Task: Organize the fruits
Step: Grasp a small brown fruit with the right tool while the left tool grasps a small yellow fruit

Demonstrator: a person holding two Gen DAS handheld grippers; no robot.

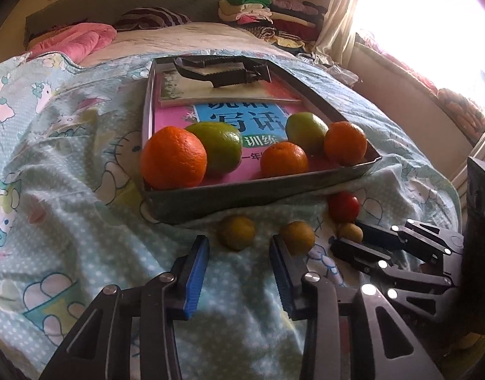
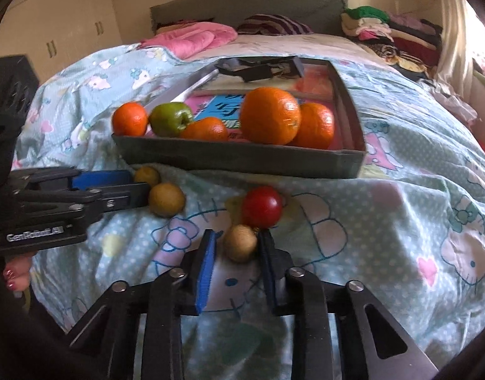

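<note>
Left gripper (image 1: 239, 245): fingers apart, nothing between the blue pads (image 1: 196, 280); one small yellow-brown fruit (image 1: 237, 232) lies on the bedsheet (image 1: 68, 209) just ahead of the gap at 12 o'clock; a second small fruit (image 1: 297, 237) sits against the right fingertip at 1 o'clock.

Right gripper (image 2: 237, 239): fingers apart, straddling a small tan fruit (image 2: 240, 243) at the tips; contact with either pad cannot be told; a red fruit (image 2: 262, 207) lies just beyond it at 12 o'clock.

Grey tray (image 2: 242, 158): rests on the bedsheet beyond both grippers; holds oranges (image 2: 269, 115), a green apple (image 2: 170, 118) and a pink book (image 1: 264, 118).
</note>
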